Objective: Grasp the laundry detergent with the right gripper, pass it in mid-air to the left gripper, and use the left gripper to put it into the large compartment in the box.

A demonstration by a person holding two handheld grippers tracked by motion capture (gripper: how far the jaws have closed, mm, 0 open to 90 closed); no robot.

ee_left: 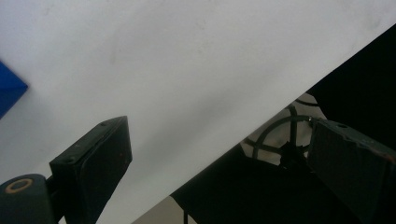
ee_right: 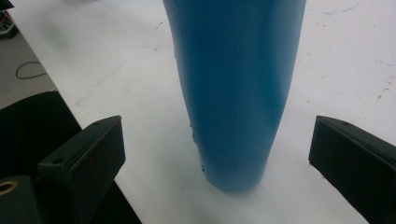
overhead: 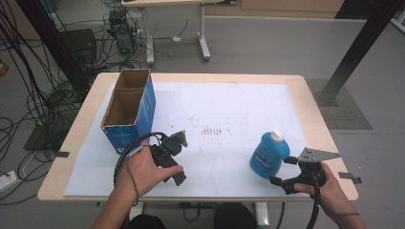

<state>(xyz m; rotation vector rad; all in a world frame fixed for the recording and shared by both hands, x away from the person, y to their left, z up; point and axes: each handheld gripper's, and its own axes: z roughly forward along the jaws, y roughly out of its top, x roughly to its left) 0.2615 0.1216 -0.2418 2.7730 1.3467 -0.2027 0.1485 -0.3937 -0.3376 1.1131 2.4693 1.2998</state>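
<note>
High view: right gripper [overhead: 282, 170] sits at the table's near edge, jaws spread wide, nothing held. Blue bottle [overhead: 269, 155] with a white cap stands upright just ahead of it on the white sheet [overhead: 229, 109]; in the right gripper view the bottle [ee_right: 236, 88] stands between the 2 jaws, touching neither. Left gripper [overhead: 180, 157], left of the bottle, jaws apart, empty. Open cardboard box [overhead: 130, 108] stands beyond, far left of the bottle.
</note>
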